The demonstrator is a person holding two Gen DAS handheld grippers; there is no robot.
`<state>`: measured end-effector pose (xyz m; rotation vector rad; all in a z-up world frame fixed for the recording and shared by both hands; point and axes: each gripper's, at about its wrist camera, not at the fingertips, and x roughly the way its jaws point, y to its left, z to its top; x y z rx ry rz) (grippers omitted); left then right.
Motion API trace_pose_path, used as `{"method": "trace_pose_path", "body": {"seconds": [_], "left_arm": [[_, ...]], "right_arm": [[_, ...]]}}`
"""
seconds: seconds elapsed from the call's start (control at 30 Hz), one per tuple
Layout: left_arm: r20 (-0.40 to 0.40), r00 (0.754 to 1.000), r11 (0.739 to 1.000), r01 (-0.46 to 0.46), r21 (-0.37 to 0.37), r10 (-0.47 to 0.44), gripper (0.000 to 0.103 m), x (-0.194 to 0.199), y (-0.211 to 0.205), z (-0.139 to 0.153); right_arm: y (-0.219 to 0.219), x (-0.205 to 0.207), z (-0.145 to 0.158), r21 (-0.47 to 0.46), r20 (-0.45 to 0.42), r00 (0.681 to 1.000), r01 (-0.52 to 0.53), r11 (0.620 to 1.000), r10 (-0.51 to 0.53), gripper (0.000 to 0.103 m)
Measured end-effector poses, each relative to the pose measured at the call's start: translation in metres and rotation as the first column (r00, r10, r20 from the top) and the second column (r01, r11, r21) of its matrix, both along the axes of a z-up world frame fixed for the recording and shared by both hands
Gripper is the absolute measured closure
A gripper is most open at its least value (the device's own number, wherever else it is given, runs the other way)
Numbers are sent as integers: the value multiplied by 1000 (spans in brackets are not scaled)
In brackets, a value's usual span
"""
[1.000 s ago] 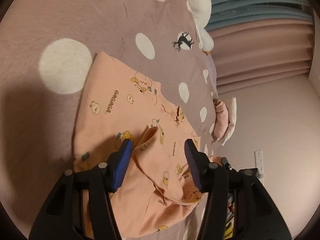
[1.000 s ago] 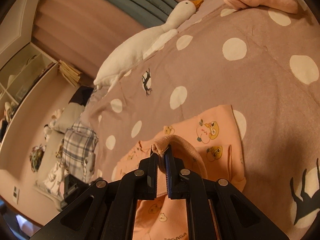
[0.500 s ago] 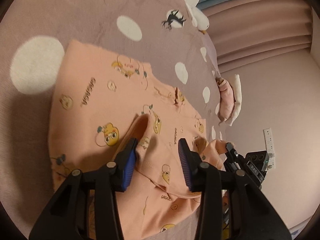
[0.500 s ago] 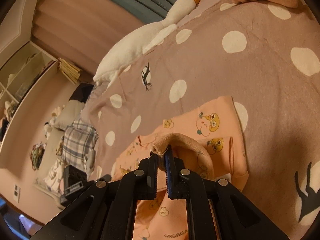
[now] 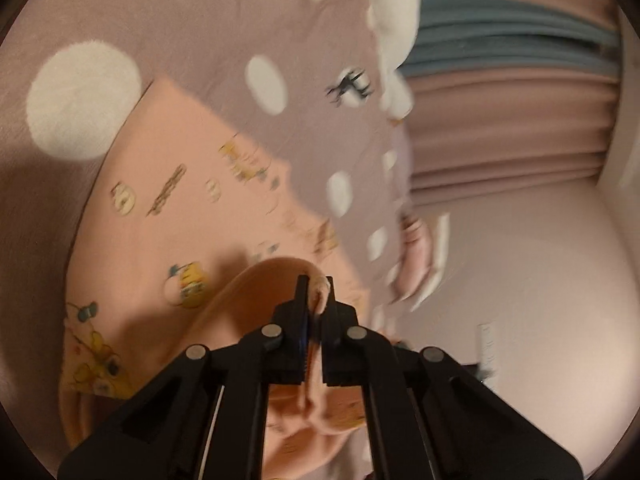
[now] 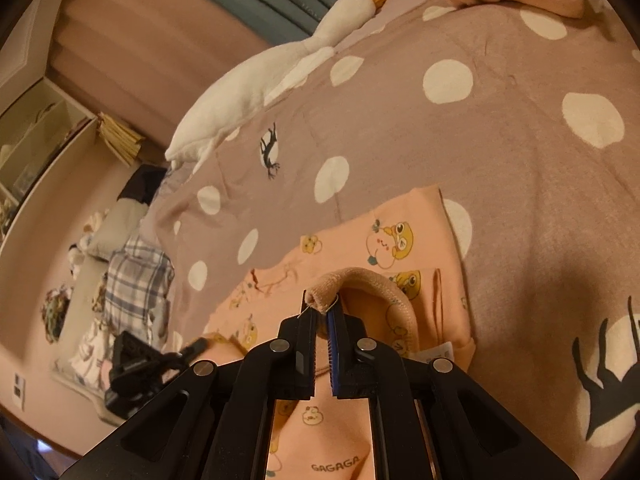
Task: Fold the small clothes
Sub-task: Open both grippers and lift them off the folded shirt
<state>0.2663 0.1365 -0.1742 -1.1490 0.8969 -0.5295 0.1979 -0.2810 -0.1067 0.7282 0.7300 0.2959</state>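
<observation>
We have the peach garment [image 6: 400,240] lying on the polka-dot bedspread [image 6: 500,128], its far half spread flat and its near edge lifted off the cover at two points. Our right gripper [image 6: 323,312] is clenched on a rolled bit of hem, the fabric bunched between the pads and arching up from the cloth below. Our left gripper [image 5: 314,300] is clamped too, with a pinch of peach cloth standing up between its closed fingers; that view is smeared, so we cannot say exactly which part of the edge it has. In the right view the left gripper shows low on the left, just beside the garment's other near corner.

So we read this as the start of a fold: both near corners are gripped and the fold itself is not yet made. Next, we judge, both hands need to rise together and carry the edge away from us, over the flat half, towards the far hem. We want the two corners level so the crease runs straight, and low enough that the cloth does not drag the bottom layer along. The plush goose [image 6: 280,64] lies well apart from the garment.
</observation>
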Motion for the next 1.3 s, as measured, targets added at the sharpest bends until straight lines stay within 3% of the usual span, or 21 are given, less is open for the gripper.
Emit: {"method": "trace_pose_path", "body": {"seconds": [0.13, 0.23, 0.4, 0.6, 0.77, 0.9, 0.97, 1.0, 1.03, 1.1, 1.17, 1.3], "left_arm": [[42, 999, 999, -18, 29, 17, 102, 1, -1, 19], [73, 995, 997, -71, -15, 72, 102, 3, 8, 29], [99, 981, 985, -170, 7, 169, 102, 12, 26, 44], [65, 966, 956, -257, 142, 250, 102, 35, 44, 43], [2, 960, 909, -267, 319, 281, 101, 57, 43, 24], [-93, 952, 902, -240, 358, 291, 97, 74, 49, 1], [-85, 951, 895, -246, 373, 297, 89, 70, 58, 2], [-79, 950, 888, -250, 385, 302, 82, 67, 63, 5], [-72, 947, 885, -262, 385, 313, 69, 65, 72, 7], [-58, 940, 879, -289, 380, 335, 67, 59, 87, 12], [-37, 943, 880, -294, 374, 331, 67, 51, 98, 20], [16, 981, 897, -181, 403, 191, 68, 38, 78, 37]], "right_arm": [[1, -2, 18, 2, 68, 998, -3, 1000, 3, 96], [5, 1, 29, -10, 102, 995, -5, 1000, 7, 96], [4, 24, 40, -24, 106, 994, 38, 999, -35, 96], [2, 64, 28, -57, 15, 991, 134, 989, -133, 97], [-6, 94, -5, -134, -152, 960, 215, 967, -234, 97], [-23, 98, -33, -92, -234, 935, 251, 964, -266, 95], [-32, 90, -32, -63, -212, 938, 265, 962, -272, 95], [-35, 86, -28, -69, -188, 942, 269, 961, -277, 89], [-41, 81, -20, -80, -151, 947, 275, 958, -284, 75], [-52, 68, -7, -69, -104, 951, 284, 956, -290, 66], [-57, 58, 3, -59, -73, 962, 260, 964, -264, 66], [-45, 44, 17, -61, -27, 993, 113, 992, -115, 66]]}}
